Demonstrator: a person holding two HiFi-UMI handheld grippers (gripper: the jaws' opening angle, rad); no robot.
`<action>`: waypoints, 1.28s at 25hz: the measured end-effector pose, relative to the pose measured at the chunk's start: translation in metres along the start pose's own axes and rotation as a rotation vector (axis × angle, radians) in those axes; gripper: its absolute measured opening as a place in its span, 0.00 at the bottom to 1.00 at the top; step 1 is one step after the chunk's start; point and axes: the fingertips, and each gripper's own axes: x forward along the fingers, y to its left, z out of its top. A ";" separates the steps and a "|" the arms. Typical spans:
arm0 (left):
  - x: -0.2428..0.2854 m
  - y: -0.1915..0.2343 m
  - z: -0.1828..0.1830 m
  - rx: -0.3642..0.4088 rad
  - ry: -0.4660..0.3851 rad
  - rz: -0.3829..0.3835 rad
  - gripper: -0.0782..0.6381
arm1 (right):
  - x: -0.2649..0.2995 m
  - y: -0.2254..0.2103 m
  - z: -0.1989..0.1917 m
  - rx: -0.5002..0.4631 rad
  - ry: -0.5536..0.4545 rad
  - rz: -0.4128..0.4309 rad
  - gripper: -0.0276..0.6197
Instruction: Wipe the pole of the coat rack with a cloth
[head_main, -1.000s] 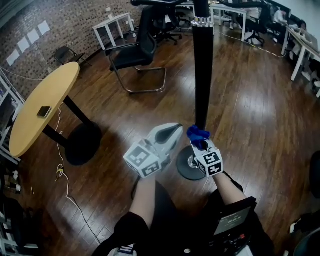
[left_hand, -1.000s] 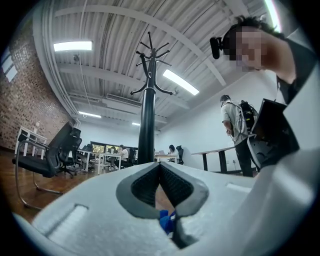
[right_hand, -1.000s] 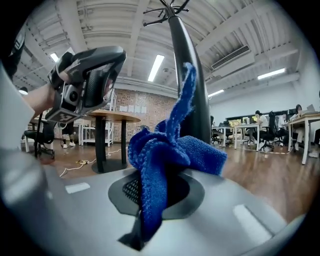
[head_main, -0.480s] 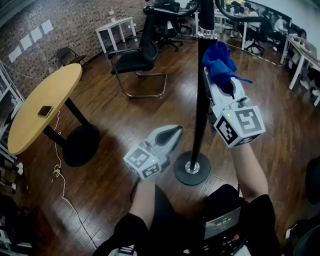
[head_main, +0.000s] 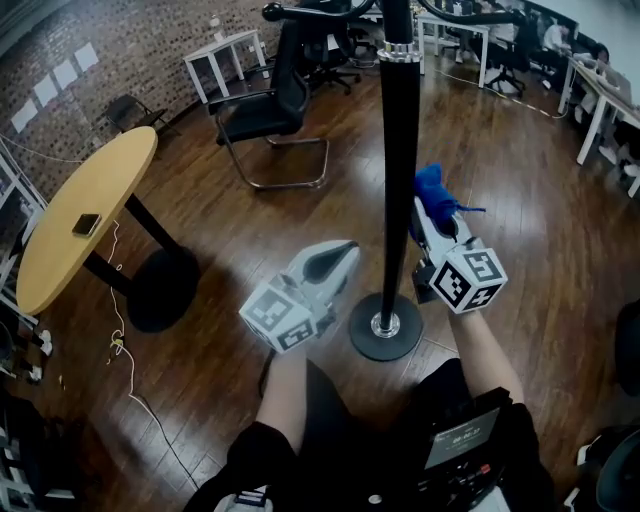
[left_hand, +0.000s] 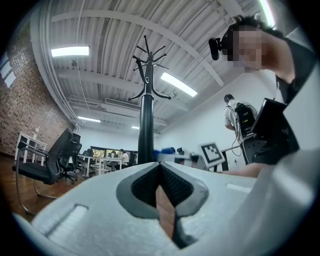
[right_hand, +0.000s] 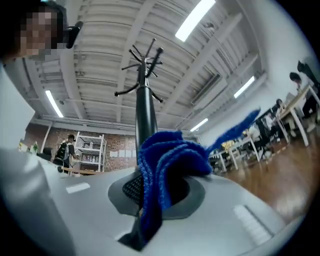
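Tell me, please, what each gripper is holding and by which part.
The right gripper pinches the blue cloth by a bunched fold, the rest bulging out. The left gripper is shut, empty.

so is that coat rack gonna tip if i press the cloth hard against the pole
Probably tippy: the pole is tall and thin, on a small round base, with hooks spreading at the top. A sideways push high up would likely rock it more than one near the base. The cloth looks soft, so it should slide rather than snag.
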 end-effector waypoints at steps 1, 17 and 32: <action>0.000 0.000 -0.004 -0.004 0.007 0.001 0.11 | -0.011 -0.005 -0.032 0.064 0.035 0.004 0.09; 0.000 0.005 -0.028 -0.020 0.045 0.022 0.11 | -0.072 0.023 -0.218 0.100 0.412 0.191 0.09; -0.018 0.023 0.006 -0.009 -0.046 0.061 0.11 | 0.037 0.065 0.188 -0.380 -0.285 0.087 0.09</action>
